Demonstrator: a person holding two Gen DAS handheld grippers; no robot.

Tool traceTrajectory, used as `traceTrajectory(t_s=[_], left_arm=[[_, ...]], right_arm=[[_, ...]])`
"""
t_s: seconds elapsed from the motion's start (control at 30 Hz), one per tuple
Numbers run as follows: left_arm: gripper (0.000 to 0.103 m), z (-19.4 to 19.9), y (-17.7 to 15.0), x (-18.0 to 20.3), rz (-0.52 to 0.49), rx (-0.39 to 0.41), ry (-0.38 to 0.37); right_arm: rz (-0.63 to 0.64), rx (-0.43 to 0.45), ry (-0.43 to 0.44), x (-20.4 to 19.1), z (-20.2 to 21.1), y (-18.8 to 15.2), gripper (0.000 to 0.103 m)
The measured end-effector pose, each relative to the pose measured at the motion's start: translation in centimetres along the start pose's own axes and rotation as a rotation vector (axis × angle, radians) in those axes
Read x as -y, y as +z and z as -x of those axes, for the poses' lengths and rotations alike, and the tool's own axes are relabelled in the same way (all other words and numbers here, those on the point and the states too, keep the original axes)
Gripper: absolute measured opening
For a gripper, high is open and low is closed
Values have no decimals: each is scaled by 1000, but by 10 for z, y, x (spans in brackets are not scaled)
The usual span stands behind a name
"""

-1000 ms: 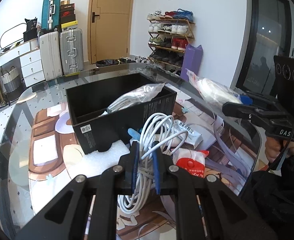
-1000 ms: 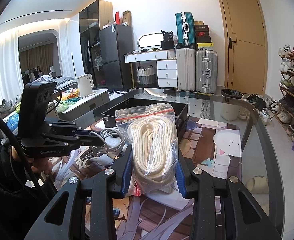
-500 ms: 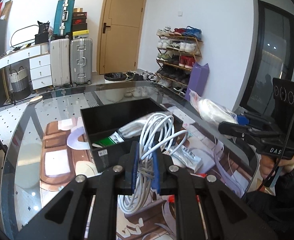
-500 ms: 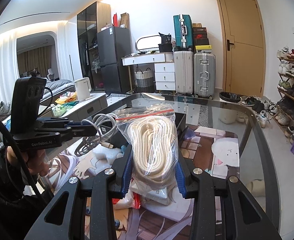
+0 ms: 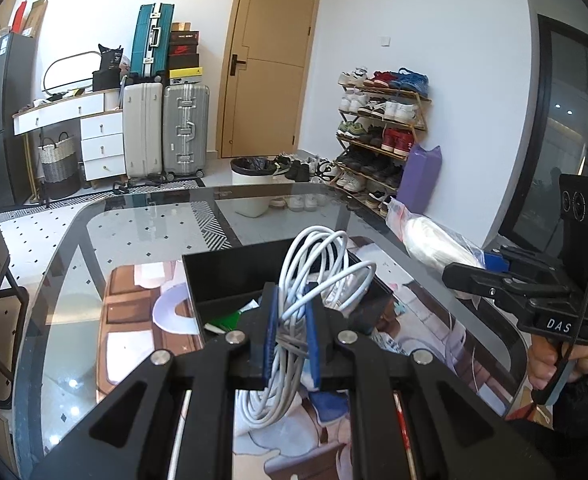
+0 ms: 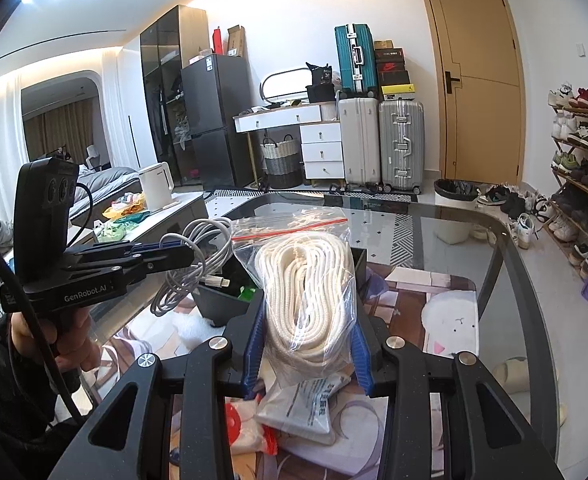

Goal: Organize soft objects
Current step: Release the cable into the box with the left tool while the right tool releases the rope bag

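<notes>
Pinching cable coil, bagged rope between jaws

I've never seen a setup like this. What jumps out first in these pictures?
Two hand-held grippers, each with a catch: the left gripper pinches a coil of white cable, and the right gripper clamps a clear bag of cream rope. Both hang above a glass table, close to an open black box. Behind stand suitcases and a shoe rack.
</notes>
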State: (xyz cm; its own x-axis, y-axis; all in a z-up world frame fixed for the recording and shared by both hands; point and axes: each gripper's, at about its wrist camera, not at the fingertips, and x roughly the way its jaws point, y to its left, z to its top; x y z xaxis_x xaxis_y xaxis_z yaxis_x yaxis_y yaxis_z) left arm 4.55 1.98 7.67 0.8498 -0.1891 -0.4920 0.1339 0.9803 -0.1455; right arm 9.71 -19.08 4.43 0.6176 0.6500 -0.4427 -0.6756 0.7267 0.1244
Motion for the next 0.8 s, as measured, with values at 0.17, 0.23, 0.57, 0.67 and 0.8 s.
traceTrajectory(t_s=[0.17, 0.23, 0.57, 0.67, 0.8], left_arm=[[11, -6, 4, 0, -3, 2, 17], [11, -9, 5, 0, -10, 0, 26], [11, -24, 4, -4, -23, 8, 41], [11, -29, 5, -7, -19, 7, 41], [11, -33, 7, -10, -20, 4, 44]], right_arm=[[1, 1, 0, -1, -6, 8, 37], [0, 1, 1, -1, -9, 12, 37], [0, -14, 12, -5, -23, 19, 37], [5, -19, 16, -8, -26, 22, 37], [4, -26, 16, -9, -33, 26, 37]])
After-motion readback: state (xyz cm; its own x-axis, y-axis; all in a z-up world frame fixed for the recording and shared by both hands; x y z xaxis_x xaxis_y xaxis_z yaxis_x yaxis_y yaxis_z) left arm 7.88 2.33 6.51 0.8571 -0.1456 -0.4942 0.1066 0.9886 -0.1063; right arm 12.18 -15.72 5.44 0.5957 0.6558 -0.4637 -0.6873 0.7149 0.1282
